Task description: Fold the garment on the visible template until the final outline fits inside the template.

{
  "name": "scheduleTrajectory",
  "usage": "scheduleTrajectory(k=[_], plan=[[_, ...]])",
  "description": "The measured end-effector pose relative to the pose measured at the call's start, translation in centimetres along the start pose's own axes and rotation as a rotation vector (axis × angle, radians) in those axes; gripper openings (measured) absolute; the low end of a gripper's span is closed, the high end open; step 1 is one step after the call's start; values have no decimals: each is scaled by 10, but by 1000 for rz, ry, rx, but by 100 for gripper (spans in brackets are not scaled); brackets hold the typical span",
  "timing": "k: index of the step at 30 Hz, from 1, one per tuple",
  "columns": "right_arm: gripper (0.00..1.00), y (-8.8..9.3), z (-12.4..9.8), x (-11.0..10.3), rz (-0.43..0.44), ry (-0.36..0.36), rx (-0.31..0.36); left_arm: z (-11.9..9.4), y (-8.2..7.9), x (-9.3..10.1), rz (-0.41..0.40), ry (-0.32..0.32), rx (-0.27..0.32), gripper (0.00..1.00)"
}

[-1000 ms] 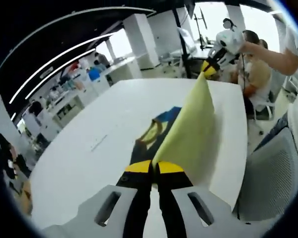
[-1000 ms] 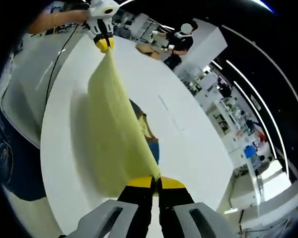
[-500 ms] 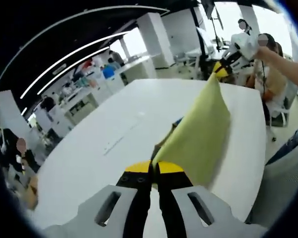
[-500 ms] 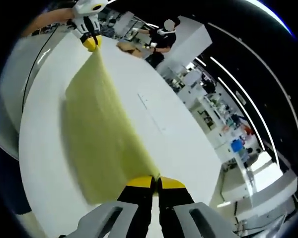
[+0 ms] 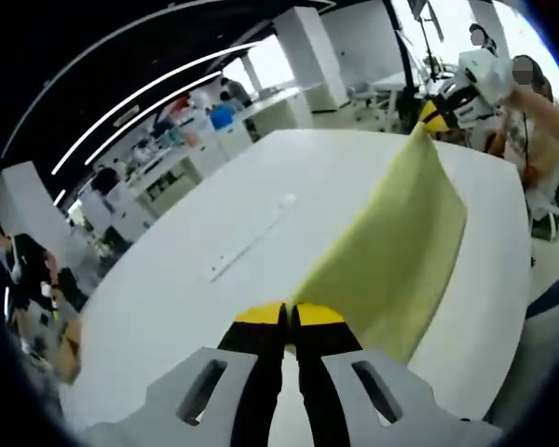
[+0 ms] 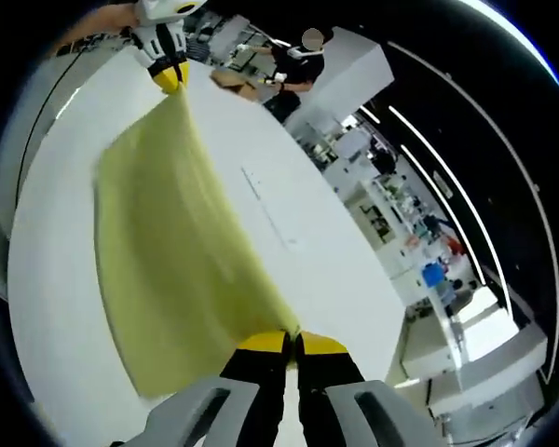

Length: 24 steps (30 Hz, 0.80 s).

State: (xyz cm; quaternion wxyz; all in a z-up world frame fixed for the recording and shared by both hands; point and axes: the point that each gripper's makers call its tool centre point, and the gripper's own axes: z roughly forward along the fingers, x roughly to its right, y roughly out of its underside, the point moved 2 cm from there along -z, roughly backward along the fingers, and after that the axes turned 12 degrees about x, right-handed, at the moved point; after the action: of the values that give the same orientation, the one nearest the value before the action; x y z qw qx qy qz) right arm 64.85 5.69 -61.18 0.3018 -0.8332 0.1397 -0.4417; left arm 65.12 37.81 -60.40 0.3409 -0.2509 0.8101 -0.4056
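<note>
Now the yellow garment (image 5: 391,251) hangs stretched over the white bench (image 5: 186,289), left gripper (image 5: 289,317) and right gripper (image 6: 292,345) each clenched on an edge. It has swung across, hiding the template seen earlier, so the fold is underway.

Carried two alike: left gripper (image 5: 290,315) and right gripper (image 6: 293,343) each had black jaws capped in yellow, set on a pale grey body with two slotted openings. Bare forearm (image 5: 548,91), no sleeve.
</note>
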Motion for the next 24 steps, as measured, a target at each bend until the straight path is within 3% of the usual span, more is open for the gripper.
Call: scheduleTrajectory(k=[5, 8, 19, 24], plan=[[0, 12, 19, -3, -7, -17, -27, 17, 15, 1, -39, 21, -24, 1], [0, 15, 33, -6, 102, -28, 19, 29, 32, -1, -55, 19, -68, 1], [0, 48, 79, -19, 94, -130, -54, 70, 60, -4, -49, 13, -131, 1], [0, 65, 98, -26, 106, -165, -81, 86, 75, -2, -119, 26, -155, 1]])
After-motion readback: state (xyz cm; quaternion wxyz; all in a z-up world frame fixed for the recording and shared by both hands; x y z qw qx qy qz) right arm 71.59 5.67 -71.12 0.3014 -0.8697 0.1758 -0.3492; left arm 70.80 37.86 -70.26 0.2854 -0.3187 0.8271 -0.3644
